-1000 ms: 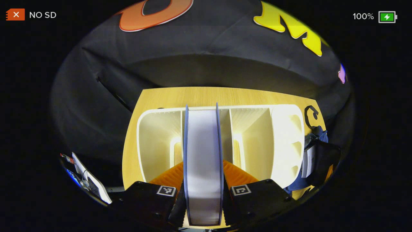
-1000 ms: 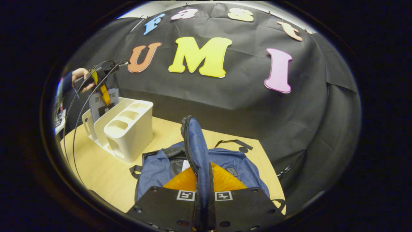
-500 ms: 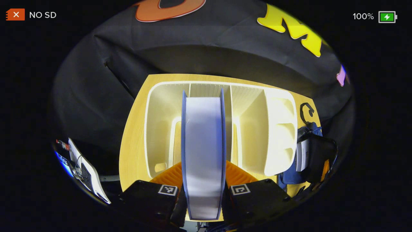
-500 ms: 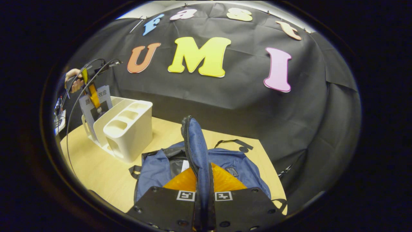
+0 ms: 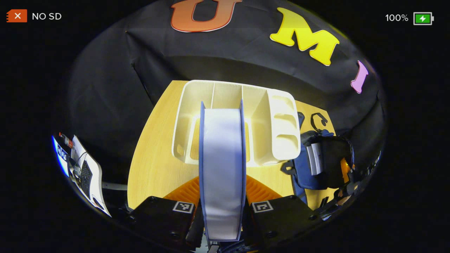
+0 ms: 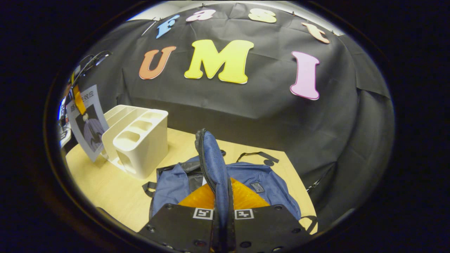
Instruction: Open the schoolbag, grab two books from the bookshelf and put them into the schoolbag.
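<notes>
My left gripper (image 5: 222, 207) is clamped on a book (image 5: 222, 165), page edge toward the camera, and the right gripper view shows that book (image 6: 88, 123) hanging in the air beside the white bookshelf (image 6: 137, 137), clear of its slots. From the left gripper view the bookshelf (image 5: 274, 126) sits below on the wooden table (image 5: 151, 168), its compartments looking vacant from here. My right gripper (image 6: 222, 211) pinches the blue flap (image 6: 212, 165) of the schoolbag (image 6: 267, 182) and holds it raised, so the mouth stands open; in the left gripper view a pale book edge (image 5: 314, 158) seems to lie inside the schoolbag (image 5: 309, 168), so I judge this one the second. The step in hand is the carry from shelf to bag. Next I need to swing the book across toward the opening, tilt it to match the gap under the flap, and slide it in before letting go.
</notes>
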{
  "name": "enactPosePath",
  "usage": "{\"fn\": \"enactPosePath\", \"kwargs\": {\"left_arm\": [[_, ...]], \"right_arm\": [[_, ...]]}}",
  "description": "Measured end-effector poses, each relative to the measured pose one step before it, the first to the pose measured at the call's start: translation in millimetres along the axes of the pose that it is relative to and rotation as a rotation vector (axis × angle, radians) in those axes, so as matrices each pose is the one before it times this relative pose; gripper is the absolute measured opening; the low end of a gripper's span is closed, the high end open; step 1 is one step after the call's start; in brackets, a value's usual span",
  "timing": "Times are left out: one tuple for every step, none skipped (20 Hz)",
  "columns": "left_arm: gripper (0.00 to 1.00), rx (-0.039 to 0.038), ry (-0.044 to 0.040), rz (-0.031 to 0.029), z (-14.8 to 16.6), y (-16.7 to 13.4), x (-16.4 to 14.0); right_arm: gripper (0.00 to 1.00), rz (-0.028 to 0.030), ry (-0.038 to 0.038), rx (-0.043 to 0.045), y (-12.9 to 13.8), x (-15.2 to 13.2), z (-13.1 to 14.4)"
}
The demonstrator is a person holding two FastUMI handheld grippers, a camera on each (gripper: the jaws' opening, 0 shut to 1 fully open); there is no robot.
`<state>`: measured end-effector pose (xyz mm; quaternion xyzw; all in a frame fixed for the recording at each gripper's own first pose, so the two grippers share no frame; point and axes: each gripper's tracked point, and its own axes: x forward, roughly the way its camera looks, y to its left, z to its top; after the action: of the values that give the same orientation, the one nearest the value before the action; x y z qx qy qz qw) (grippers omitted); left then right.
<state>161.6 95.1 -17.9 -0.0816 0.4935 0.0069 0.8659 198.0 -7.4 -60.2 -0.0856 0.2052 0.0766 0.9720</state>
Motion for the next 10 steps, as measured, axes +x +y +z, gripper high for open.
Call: {"fn": "enactPosePath", "kwargs": {"left_arm": [[0.46, -0.00543, -0.00910, -0.01400, -10.45, -3.19, -5.28], [0.51, -0.01098, 0.00291, -0.02143, -13.55, -5.74, -5.40], [0.46, -0.00395, 0.00217, -0.01414, -14.85, -4.53, -4.09], [0.46, -0.00281, -0.00390, -0.00145, -13.71, -1.03, -1.56], [0.51, -0.00191, 0.01124, -0.02408, -13.07, -7.71, -0.21], [0.46, -0.01017, 0.02217, -0.02836, -14.86, -8.41, 0.29], [0.46, -0.00167, 0.01641, -0.02072, -13.60, -5.87, 0.80], [0.51, 0.00592, 0.00710, -0.01062, -9.57, -2.99, 1.28], [0.46, 0.00004, 0.00267, -0.00522, -5.92, -1.96, 2.40], [0.46, -0.00389, -0.00076, -0.01289, -4.49, -5.25, 2.27]], "right_arm": [[0.07, 0.00120, 0.00250, 0.00413, 0.55, 0.98, -0.07], [0.07, 0.00326, 0.00551, 0.00306, 0.14, 0.79, -2.31], [0.07, -0.00275, 0.00319, -0.00012, 0.25, -0.27, -0.91], [0.07, 0.00017, -0.00514, 0.00003, 0.58, -0.52, -0.06], [0.07, 0.00262, -0.00243, -0.00397, 1.67, -0.43, -0.05], [0.07, -0.00165, 0.00212, -0.00759, 0.05, -0.20, -2.49], [0.07, -0.00097, -0.00130, -0.00659, 0.59, -0.59, 0.09], [0.07, 0.00184, -0.00166, -0.00637, 2.25, -0.53, 0.00], [0.07, -0.00056, 0.00043, -0.00827, 0.28, -0.04, -0.51], [0.07, -0.00106, 0.00103, -0.00644, 0.47, 0.18, -0.82]]}}
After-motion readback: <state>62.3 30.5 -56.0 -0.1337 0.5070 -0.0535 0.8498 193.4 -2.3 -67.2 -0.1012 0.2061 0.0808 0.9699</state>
